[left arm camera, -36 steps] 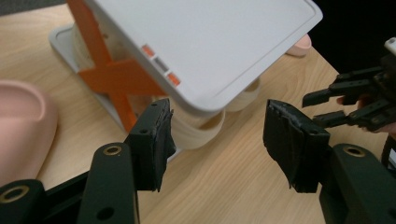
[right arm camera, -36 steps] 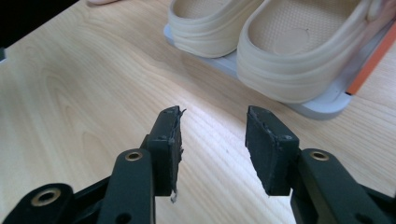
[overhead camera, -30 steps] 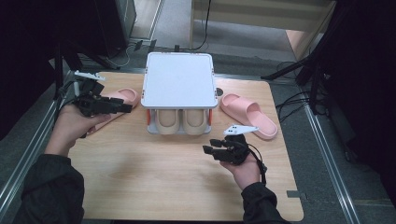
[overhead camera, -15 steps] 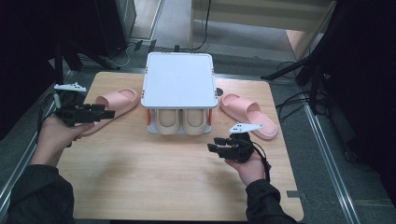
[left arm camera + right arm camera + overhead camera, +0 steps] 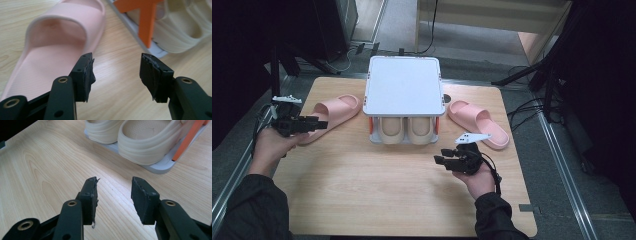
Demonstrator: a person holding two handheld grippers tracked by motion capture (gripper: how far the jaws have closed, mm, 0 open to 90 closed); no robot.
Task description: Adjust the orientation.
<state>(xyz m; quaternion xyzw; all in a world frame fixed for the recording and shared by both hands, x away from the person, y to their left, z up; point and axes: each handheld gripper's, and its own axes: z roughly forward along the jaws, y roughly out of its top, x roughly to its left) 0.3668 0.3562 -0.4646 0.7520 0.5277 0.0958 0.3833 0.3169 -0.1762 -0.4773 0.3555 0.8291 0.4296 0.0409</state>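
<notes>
A pink slipper (image 5: 332, 114) lies on the table left of a small white rack (image 5: 403, 85); a second pink slipper (image 5: 478, 123) lies to its right. Two cream clogs (image 5: 404, 129) sit on the rack's lower shelf, behind orange braces (image 5: 147, 17). My left gripper (image 5: 314, 124) hovers over the heel end of the left slipper (image 5: 55, 42), jaws open and empty. My right gripper (image 5: 443, 162) is held low over bare wood in front of the rack, open, pointing left; the clogs (image 5: 147, 140) lie just beyond its jaws.
The wooden table (image 5: 377, 195) has a wide bare stretch in front of the rack. Metal rails run along both table sides. Dark stands and cables (image 5: 532, 107) crowd the floor at the back and right.
My left gripper has drawn back toward the table's left edge and come down toward the left slipper's heel. The right gripper has barely shifted.
</notes>
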